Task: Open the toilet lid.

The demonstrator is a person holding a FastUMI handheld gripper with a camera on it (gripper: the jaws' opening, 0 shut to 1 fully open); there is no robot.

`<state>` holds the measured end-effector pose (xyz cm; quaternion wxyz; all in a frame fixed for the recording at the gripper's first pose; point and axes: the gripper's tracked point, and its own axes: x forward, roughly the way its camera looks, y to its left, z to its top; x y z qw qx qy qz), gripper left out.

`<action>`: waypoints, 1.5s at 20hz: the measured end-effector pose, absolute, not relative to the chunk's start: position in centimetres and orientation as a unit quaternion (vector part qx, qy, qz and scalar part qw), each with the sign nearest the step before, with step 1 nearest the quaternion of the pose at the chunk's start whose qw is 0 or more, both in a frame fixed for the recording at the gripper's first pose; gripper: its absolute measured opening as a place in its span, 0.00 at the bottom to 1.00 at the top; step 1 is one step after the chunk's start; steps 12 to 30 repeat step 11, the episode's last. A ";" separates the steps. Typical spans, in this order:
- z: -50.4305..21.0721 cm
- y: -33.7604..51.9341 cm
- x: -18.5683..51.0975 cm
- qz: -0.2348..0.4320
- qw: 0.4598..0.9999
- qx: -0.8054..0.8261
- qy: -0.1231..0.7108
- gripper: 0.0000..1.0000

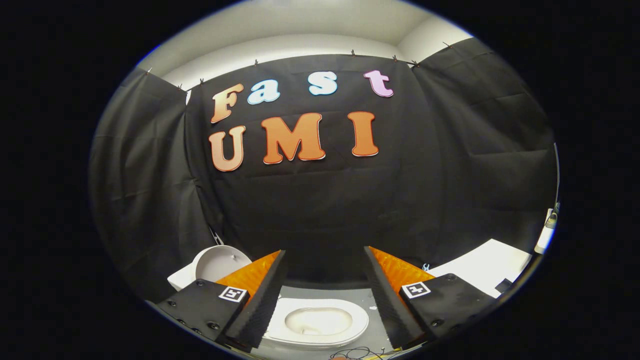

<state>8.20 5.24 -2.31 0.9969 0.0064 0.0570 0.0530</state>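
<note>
Toilet (317, 322) sits low between the spread fingers (260, 295), its long axis running 9 to 3 o'clock, bowl uncovered. Lid (220, 262) stands raised at 9 o'clock, partly hidden behind the left finger. Gripper (325, 292) gapes wide, holding nothing. White counter (487, 270) lies at 3 o'clock.
</note>
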 end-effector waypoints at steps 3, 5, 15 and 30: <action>-2.3 5.2 8.1 0.054 0.997 0.005 0.056 0.97; -2.3 5.3 8.0 0.054 0.997 0.005 0.057 0.97; -2.2 5.3 7.8 0.054 0.997 0.006 0.057 0.97; -2.2 5.3 7.8 0.054 0.997 0.006 0.057 0.97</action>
